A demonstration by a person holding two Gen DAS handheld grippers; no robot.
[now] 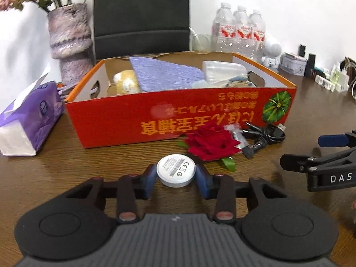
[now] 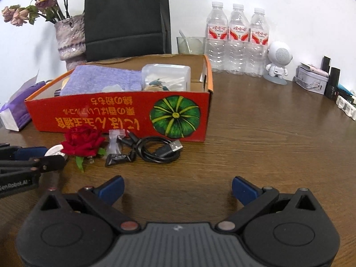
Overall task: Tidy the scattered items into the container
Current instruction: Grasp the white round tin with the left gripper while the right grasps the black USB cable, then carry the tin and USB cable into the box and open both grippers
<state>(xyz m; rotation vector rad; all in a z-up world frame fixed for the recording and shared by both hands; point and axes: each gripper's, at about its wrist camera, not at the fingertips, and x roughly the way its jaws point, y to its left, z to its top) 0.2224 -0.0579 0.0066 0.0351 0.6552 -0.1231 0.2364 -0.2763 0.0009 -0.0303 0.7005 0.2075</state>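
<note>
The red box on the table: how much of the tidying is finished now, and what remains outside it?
Done: the red box already holds a purple cloth and a clear plastic tub. In hand: the left gripper is shut on a white round puck. Left on the table: the red rose, a small plastic bag and the black cable. The right gripper is open and empty.

"DAS" marks the right claw [image 1: 311, 153]; "CE" is printed on the white disc [image 1: 176, 170].

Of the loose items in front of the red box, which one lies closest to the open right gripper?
The black cable: it lies coiled rightmost, beyond the rose and small bag.
</note>
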